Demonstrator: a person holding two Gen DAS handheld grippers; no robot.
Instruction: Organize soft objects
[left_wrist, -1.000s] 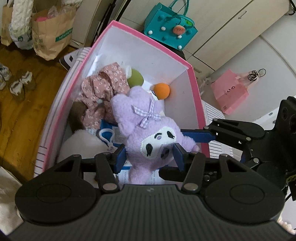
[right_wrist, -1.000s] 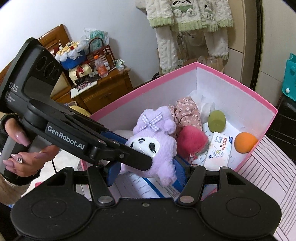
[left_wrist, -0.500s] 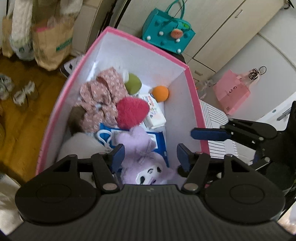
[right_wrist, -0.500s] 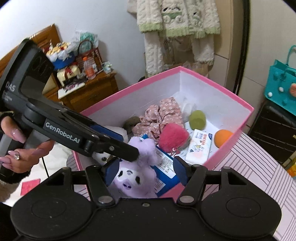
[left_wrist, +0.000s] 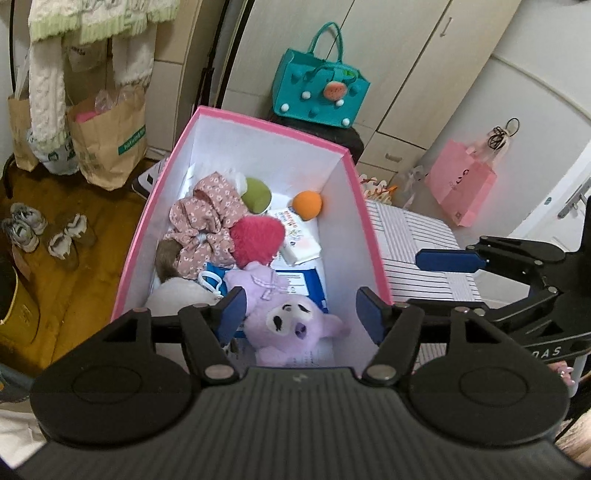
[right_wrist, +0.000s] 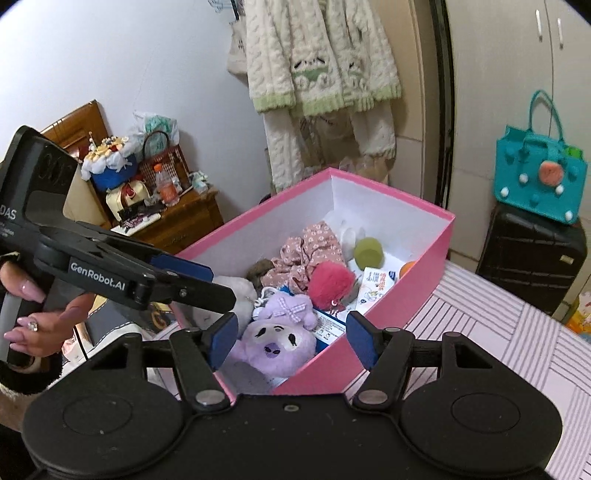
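Note:
A purple plush (left_wrist: 291, 325) (right_wrist: 273, 339) lies face up at the near end of the pink box (left_wrist: 364, 206) (right_wrist: 388, 314). Free of both grippers, it rests on a blue-and-white packet. My left gripper (left_wrist: 301, 312) hovers above it, its jaws opening, with nothing pressed between its pads. My right gripper (right_wrist: 291, 338) is open over the same corner and shows in the left wrist view as a blue finger (left_wrist: 447, 260) beside the box. Farther in lie a pink pom (left_wrist: 256, 240), a floral scrunchie (left_wrist: 207, 218), a green ball (left_wrist: 256, 194) and an orange ball (left_wrist: 307, 205).
The box stands on a striped tabletop (left_wrist: 417, 236). A tissue pack (left_wrist: 295, 236) and a white plush (left_wrist: 177, 295) also lie inside. A teal bag (left_wrist: 319, 90) sits on a black suitcase (right_wrist: 532, 258) behind. Paper bags (left_wrist: 107, 140) and shoes (left_wrist: 26, 229) are on the wooden floor at left.
Both grippers held the purple plush over the box a second ago. They let go, it dropped to the near end, and both grippers drew back and rose.

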